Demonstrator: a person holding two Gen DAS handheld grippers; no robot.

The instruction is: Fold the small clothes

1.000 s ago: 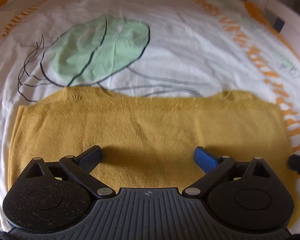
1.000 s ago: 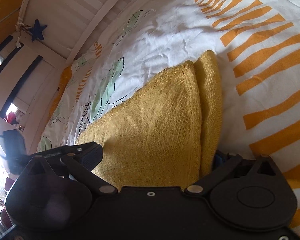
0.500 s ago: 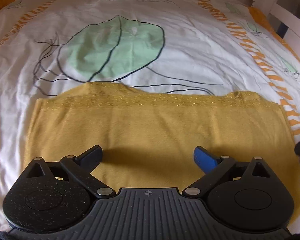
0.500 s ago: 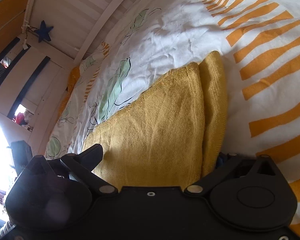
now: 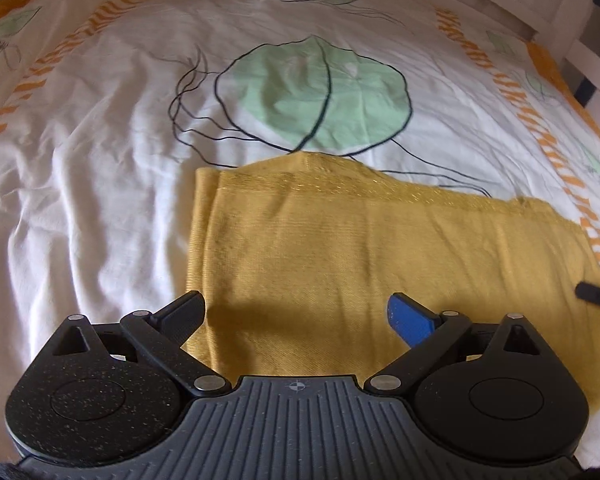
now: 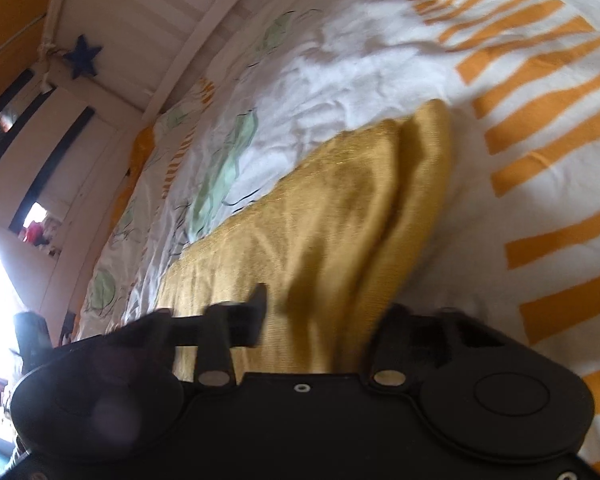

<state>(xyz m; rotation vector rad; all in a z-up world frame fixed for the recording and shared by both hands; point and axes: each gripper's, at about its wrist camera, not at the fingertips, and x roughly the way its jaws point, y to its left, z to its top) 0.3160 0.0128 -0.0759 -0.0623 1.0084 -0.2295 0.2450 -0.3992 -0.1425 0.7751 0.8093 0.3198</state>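
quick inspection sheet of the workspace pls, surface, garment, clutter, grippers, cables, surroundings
surface: bed cover, white with orange stripes and green leaf prints, wrinkled
job's things: yellow knit garment lying flat, folded over along one edge so two layers show in the right wrist view
clutter: nothing seen
grippers: left gripper open, hovering over the garment's near edge; right gripper at the garment's folded edge, one finger behind the cloth, blurred, closure unclear
cables: nothing seen
surroundings: white slatted bed frame, blue star hanging on it, bright window at far left
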